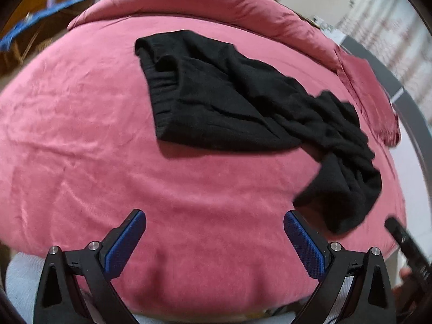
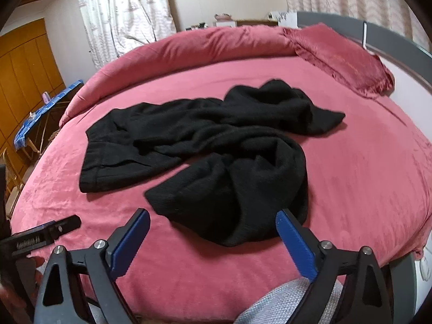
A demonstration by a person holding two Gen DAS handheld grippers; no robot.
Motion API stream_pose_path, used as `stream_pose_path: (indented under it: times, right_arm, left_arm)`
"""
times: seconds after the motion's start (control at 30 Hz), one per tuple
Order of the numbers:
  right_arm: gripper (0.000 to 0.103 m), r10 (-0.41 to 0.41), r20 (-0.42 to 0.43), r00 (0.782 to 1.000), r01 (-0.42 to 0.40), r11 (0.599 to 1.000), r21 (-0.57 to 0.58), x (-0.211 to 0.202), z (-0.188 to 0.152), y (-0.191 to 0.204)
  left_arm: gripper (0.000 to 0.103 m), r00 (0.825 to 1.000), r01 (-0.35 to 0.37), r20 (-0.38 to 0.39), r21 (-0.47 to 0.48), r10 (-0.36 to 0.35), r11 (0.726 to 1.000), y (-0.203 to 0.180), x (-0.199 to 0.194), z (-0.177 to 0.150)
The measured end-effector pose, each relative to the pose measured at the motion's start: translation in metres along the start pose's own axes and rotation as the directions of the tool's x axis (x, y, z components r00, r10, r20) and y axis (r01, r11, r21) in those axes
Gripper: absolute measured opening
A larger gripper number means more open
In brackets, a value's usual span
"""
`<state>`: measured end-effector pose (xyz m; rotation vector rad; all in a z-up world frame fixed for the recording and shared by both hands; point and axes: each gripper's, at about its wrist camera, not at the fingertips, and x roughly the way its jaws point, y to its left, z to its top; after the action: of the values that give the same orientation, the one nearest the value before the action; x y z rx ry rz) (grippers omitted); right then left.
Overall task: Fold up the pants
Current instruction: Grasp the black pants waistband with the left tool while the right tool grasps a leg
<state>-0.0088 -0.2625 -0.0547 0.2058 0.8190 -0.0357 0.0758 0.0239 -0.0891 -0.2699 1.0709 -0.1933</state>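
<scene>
So we've got a big bed (image 2: 351, 162) covered in a pink velvety spread, with a matching rolled-up duvet (image 2: 189, 46) running along the far edge and a pink pillow (image 2: 343, 62) at the far right corner by the grey headboard (image 2: 391, 37). The room behind has patterned white curtains (image 2: 124, 8), a wooden wardrobe (image 2: 27, 75) on the left, and something with a blue cover (image 2: 46, 108) standing beside the bed's left edge.

The black pants (image 2: 216, 145) lie crumpled around the middle of the bed (nowhere near flat). The waistband end points toward the left edge, and the legs twist over each other, with one leg curling back toward the near edge and the other bunched up toward the pillow side. The fabric looks thick and knitted, with plenty of wrinkles.

We're holding both tools over the near edge. The left gripper (image 1: 214, 239) has its jaws spread wide with only bedspread between them. The right gripper (image 2: 213, 239) has its jaws spread too, with the nearest pant leg just beyond the tips, not pinched.
</scene>
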Motion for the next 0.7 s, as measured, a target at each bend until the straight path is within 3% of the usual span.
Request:
stream_pose_path:
  times: [0.03, 0.1, 0.2, 0.3, 0.37, 0.47, 0.53, 0.6, 0.7]
  right_arm:
    - [0.096, -0.003, -0.01, 1.0, 0.003, 1.0, 0.006, 0.003, 0.0, -0.004]
    - [0.095, -0.005, -0.034, 0.999, 0.005, 1.0, 0.02, 0.01, 0.001, -0.011]
    - [0.095, -0.008, -0.082, 0.997, 0.012, 0.999, 0.045, 0.022, 0.002, -0.022]
    - [0.095, -0.037, -0.125, 0.991, 0.049, 0.995, 0.088, 0.038, 0.006, -0.037]
    - [0.095, -0.047, -0.156, 0.987, 0.067, 0.99, 0.123, 0.049, 0.012, -0.047]
    - [0.095, -0.023, -0.21, 0.978, 0.058, 0.985, 0.163, 0.07, 0.023, -0.056]
    - [0.093, -0.028, -0.25, 0.968, 0.071, 0.984, 0.166, 0.085, 0.027, -0.059]
    - [0.085, -0.041, -0.292, 0.956, 0.091, 0.983, 0.159, 0.099, 0.028, -0.062]
    - [0.081, -0.057, -0.35, 0.935, 0.115, 0.982, 0.147, 0.118, 0.026, -0.064]
  left_arm:
    - [0.101, 1.0, 0.027, 0.013, -0.023, -0.027, 0.999, 0.005, 0.005, 0.006]
    - [0.099, 0.999, 0.014, 0.041, -0.034, -0.012, 0.999, 0.008, 0.011, 0.016]
    - [0.098, 0.992, -0.052, 0.116, 0.013, 0.05, 0.999, 0.004, 0.018, 0.033]
    - [0.098, 0.989, -0.054, 0.143, 0.062, 0.045, 0.997, 0.002, 0.033, 0.051]
    - [0.09, 0.989, -0.065, 0.137, 0.09, 0.052, 0.994, 0.0, 0.045, 0.061]
    - [0.073, 0.982, -0.135, 0.157, 0.174, 0.108, 0.975, -0.008, 0.063, 0.075]
    - [0.066, 0.984, -0.133, 0.142, 0.221, 0.103, 0.966, -0.012, 0.076, 0.08]
    - [0.06, 0.983, -0.158, 0.136, 0.268, 0.125, 0.951, -0.016, 0.086, 0.083]
    - [0.042, 0.977, -0.196, 0.141, 0.303, 0.16, 0.933, -0.014, 0.095, 0.083]
